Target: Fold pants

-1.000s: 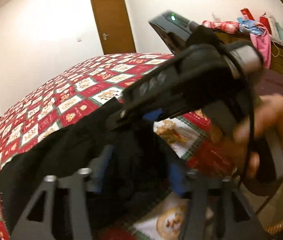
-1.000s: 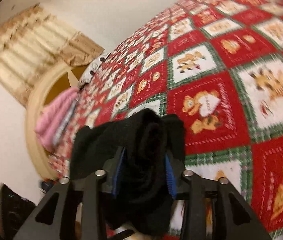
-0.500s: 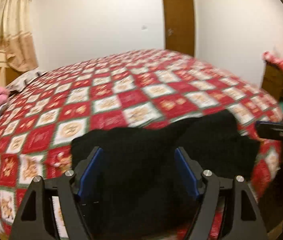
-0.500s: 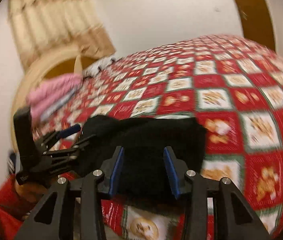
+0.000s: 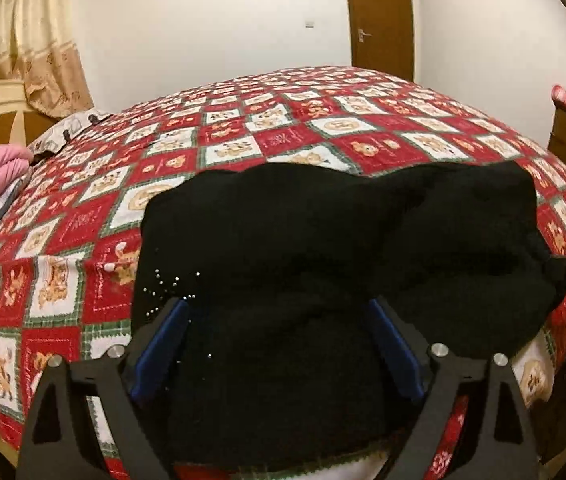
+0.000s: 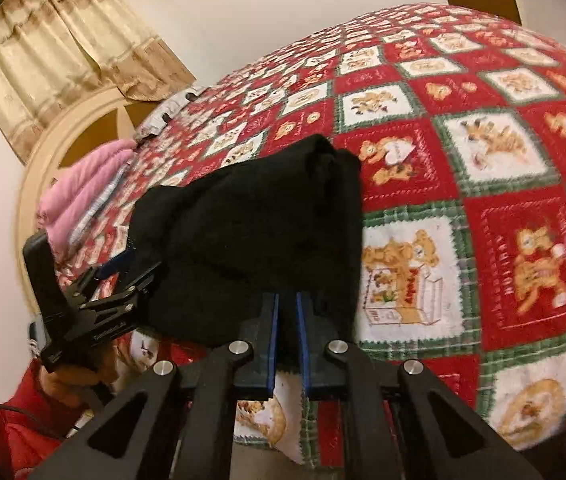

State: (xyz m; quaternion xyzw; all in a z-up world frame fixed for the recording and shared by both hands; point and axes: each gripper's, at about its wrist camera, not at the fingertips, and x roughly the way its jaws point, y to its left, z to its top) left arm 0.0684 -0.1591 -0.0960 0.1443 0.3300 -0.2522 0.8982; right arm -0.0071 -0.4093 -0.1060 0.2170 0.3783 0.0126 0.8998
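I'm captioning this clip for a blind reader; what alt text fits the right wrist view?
The right gripper, nearly shut, pinches the near edge of folded black pants lying on a red-and-white teddy-bear quilt. The left gripper sits at the pants' left edge.

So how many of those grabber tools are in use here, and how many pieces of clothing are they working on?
Handheld grippers: 2, the left gripper with fingers open, and the right gripper with fingers closed on the fabric's edge
Black pants: 1, lying folded on the bed
Total: 3
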